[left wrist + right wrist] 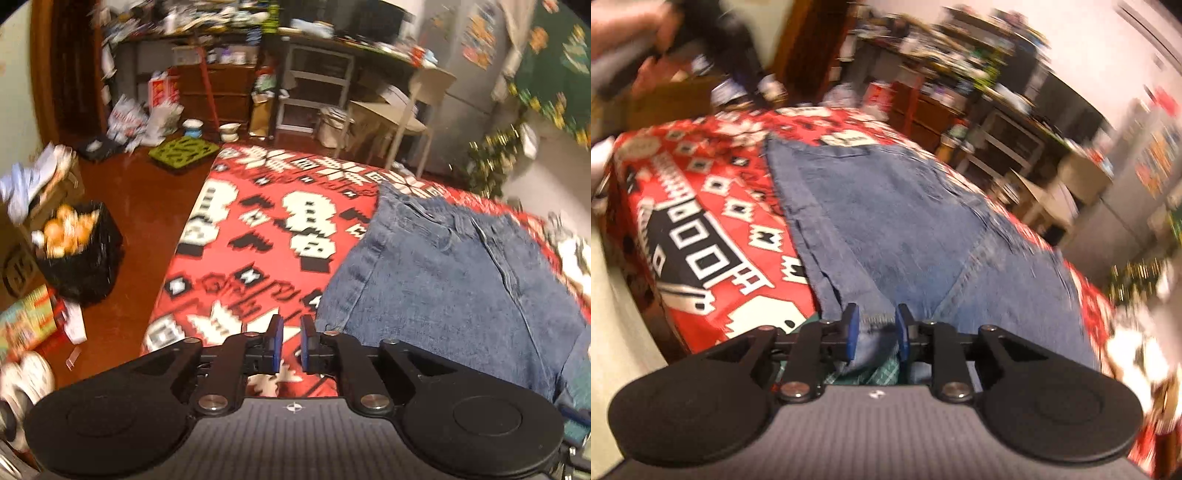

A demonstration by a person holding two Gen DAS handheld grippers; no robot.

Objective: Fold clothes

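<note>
Blue jeans [443, 273] are lying spread out on a red patterned blanket [258, 229] that is covering the bed or worktop; I cannot tell which. The left tongs [291, 341] are hanging over the blanket just left of the jeans, with the blue fingers a little apart and nothing between them. The right tongs [875, 332] are sitting at the near edge of the jeans [905, 221], fingers apart, with a bit of denim hem lying between them, but I cannot tell if they are squeezing it. The jeans are looking short and wide, so they may be folded over already, or the legs may be hanging off the near side. A green checked cloth [882, 369] is peeking out under the right tongs. Both pictures are blurry, and the near part of the jeans is hiding behind the tongs.
</note>
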